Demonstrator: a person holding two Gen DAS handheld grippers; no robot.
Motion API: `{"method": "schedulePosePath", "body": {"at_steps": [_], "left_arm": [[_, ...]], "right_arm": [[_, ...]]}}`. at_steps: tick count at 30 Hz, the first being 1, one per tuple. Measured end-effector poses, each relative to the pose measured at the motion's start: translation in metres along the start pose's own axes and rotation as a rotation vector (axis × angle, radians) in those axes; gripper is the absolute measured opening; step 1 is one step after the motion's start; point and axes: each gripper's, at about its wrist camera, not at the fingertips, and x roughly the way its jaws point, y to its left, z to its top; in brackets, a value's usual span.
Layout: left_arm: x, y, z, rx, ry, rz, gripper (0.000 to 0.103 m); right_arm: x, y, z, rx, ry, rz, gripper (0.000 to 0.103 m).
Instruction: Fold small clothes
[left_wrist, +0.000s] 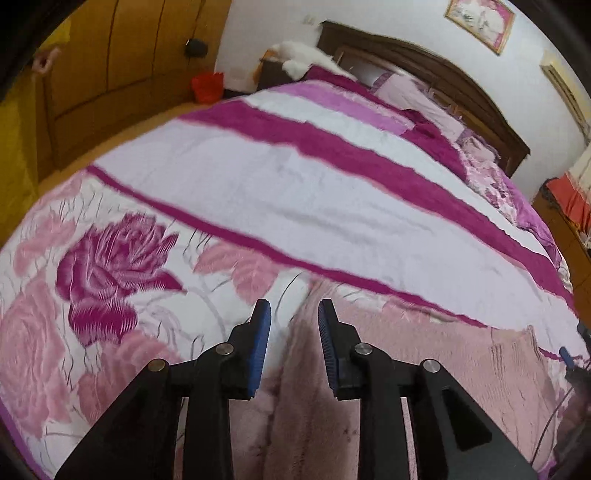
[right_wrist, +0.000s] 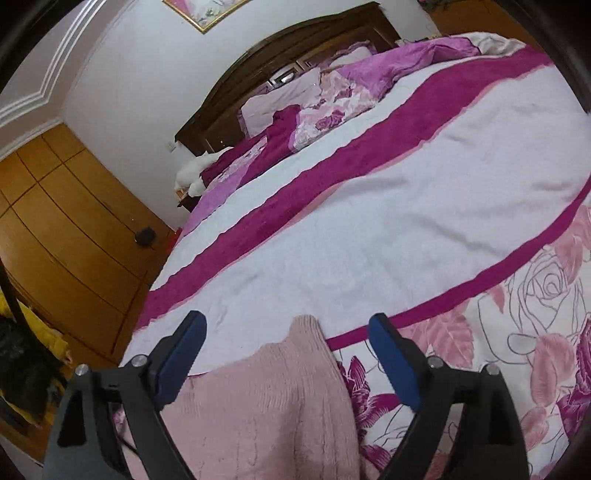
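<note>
Pink knit garment (right_wrist: 266, 398) lies rumpled at your bed's (left_wrist: 295, 192) near edge, folding barely begun. Your left gripper (left_wrist: 294, 325) has jaws slightly apart astride a ridge; right gripper (right_wrist: 288, 354) jaws gape wide, holding nothing.

The garment (right_wrist: 266, 398) lies on the bedspread (right_wrist: 369, 229), headboard (right_wrist: 295, 48) beyond.

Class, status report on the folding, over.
Left gripper narrowly open, right gripper wide open. Pink ribbed knit garment lies free on floral bedspread. Nothing in the way.

Pink knit garment (right_wrist: 266, 398) on floral bedspread (right_wrist: 369, 221)
</note>
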Motion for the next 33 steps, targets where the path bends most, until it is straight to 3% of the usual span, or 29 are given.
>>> {"method": "schedulePosePath", "body": {"at_steps": [5, 8, 10, 13, 15, 23, 33], "left_arm": [[-0.019, 0.001, -0.005, 0.011, -0.017, 0.006, 0.003], [-0.042, -0.006, -0.01, 0.087, -0.076, 0.052, 0.003], [-0.055, -0.009, -0.014, 0.067, -0.089, 0.059, 0.003], [-0.065, -0.019, -0.016, 0.062, -0.048, 0.003, 0.003], [-0.079, -0.027, -0.02, 0.063, -0.064, -0.025, 0.003], [-0.136, -0.06, -0.044, 0.187, -0.117, -0.024, 0.003], [-0.172, -0.048, -0.071, 0.172, -0.116, -0.027, 0.003]], "right_arm": [[0.011, 0.012, -0.009, -0.05, 0.066, -0.037, 0.092], [0.002, 0.03, -0.017, -0.168, 0.071, -0.088, 0.092], [-0.012, 0.045, -0.024, -0.229, 0.059, -0.097, 0.092], [-0.028, 0.06, -0.027, -0.247, 0.064, -0.085, 0.092], [-0.044, 0.07, -0.03, -0.254, 0.055, -0.076, 0.092], [-0.106, 0.11, -0.041, -0.343, -0.002, -0.081, 0.092], [-0.142, 0.117, -0.074, -0.356, 0.007, -0.073, 0.092]]}}
